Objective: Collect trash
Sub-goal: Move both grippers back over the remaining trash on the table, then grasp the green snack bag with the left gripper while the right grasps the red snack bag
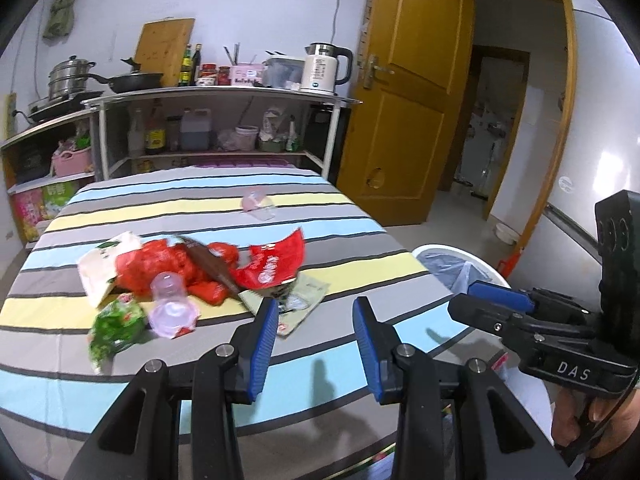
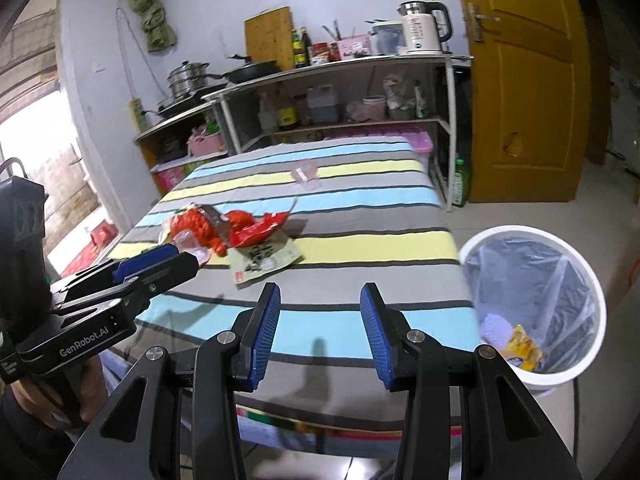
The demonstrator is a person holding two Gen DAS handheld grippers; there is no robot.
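Both grippers hover empty over the near edge of the striped table [image 1: 360, 216], the left gripper [image 1: 316, 334] and right gripper [image 2: 320, 330] each with jaws spread. It looks like the approach to the trash pile [image 1: 192, 276] mid-table; next comes a reach forward. The brown wrapper [image 1: 212, 266] lies diagonally, far-left to near-right; the bin [image 2: 532, 304] stands right of the table

- Red bag [image 1: 168, 266], crumpled, mid-worktop, beside my torn red wrapper [image 1: 276, 262].
- Clear cup [image 1: 172, 304] on its side, touching the red bag.
- Green packet [image 1: 116, 326] just left of it.
- Another clear cup [image 1: 258, 202] lies apart, farther back.
- White bin [image 2: 536, 304], lined, holds yellow wrapper [image 2: 522, 348].
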